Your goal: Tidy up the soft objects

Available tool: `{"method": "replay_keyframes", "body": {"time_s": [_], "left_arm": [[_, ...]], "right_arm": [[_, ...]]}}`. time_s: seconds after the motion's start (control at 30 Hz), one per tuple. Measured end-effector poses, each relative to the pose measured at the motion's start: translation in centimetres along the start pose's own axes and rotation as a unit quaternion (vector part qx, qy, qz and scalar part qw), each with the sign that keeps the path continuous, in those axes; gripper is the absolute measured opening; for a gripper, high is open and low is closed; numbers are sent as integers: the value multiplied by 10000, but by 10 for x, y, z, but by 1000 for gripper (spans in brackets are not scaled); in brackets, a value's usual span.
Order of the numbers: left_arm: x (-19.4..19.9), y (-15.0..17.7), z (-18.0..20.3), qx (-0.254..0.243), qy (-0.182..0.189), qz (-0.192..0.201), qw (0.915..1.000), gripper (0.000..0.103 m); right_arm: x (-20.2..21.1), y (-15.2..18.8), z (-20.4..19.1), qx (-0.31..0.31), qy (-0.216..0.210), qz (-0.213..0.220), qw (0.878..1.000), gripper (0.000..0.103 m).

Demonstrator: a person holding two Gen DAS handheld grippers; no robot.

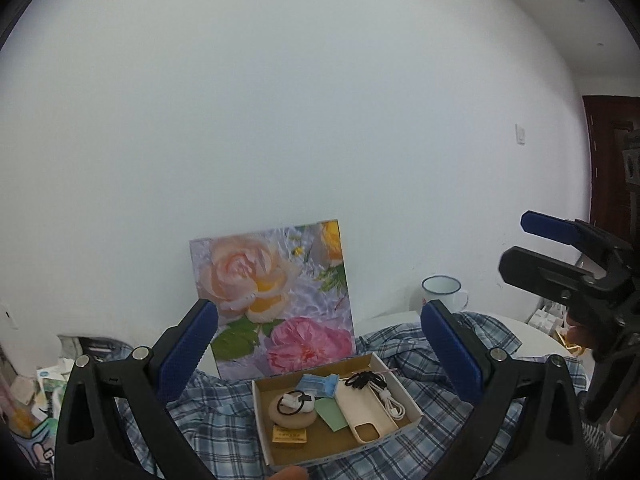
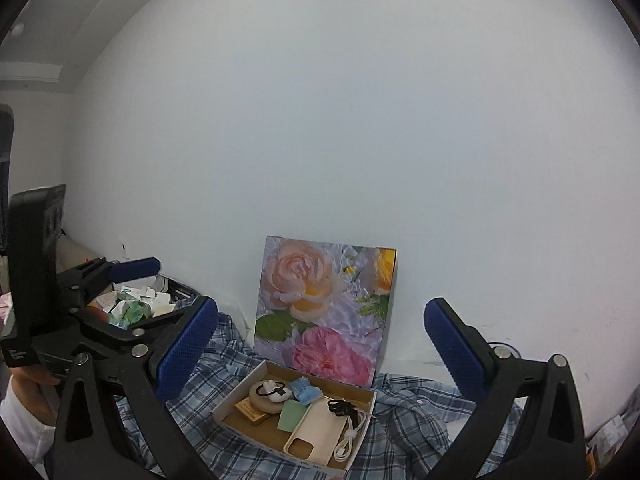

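A crumpled blue plaid shirt [image 1: 224, 404] lies spread over the table, also in the right wrist view [image 2: 408, 428]. On it sits an open cardboard box [image 1: 414, 402] holding a cream phone case [image 1: 362, 410], a white cable [image 1: 390, 400], black hair ties, a blue packet and a round beige pad; the box also shows in the right wrist view [image 2: 236, 396]. My left gripper [image 1: 320, 356] is open and empty above the box. My right gripper [image 2: 320, 352] is open and empty, raised over the shirt. Each gripper shows at the edge of the other's view.
A flower painting [image 1: 276, 300] leans on the white wall behind the box. A white enamel mug [image 1: 442, 290] stands at the back right. A bin of packets and paper [image 2: 136, 306] sits left. A dark door [image 1: 608, 160] is far right.
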State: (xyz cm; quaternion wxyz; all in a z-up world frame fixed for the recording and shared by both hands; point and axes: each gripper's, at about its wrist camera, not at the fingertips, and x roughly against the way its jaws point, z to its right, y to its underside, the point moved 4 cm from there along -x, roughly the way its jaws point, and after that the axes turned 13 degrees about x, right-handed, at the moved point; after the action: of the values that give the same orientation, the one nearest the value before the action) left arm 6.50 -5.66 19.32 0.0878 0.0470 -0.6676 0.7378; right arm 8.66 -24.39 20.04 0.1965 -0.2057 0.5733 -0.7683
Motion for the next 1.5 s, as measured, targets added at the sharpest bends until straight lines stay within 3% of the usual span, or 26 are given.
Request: {"method": "replay_keyframes", "body": {"time_s": [0.37,0.53,0.7,0.83,1.07,1.33,1.5], "left_arm": [[71,21,-3,16,-27,457,9990,103],[84,48,-18,213,-47,396,9990,103],[79,81,-32,268,-223,225,9991,103],[73,113,-45,429,-253,56,9987,103],[47,161,-57,549,-370,-433,9969,103],[22,193,-62,422,-654,-580,9953,103],[10,201,-66,462,-753,-857,9924,103]], "right_arm": [[26,12,-60,325,-441,59,9985,103],[32,34,-89,318,-733,27,9968,103],[25,68,-113,537,-843,-227,9947,103],[17,98,-117,244,-804,-228,9962,103],[-9,144,-121,137,-849,-663,9941,103],[-30,178,-122,121,-867,-1093,9902,103],[-35,185,-123,201,-589,-1299,9896,103]]}}
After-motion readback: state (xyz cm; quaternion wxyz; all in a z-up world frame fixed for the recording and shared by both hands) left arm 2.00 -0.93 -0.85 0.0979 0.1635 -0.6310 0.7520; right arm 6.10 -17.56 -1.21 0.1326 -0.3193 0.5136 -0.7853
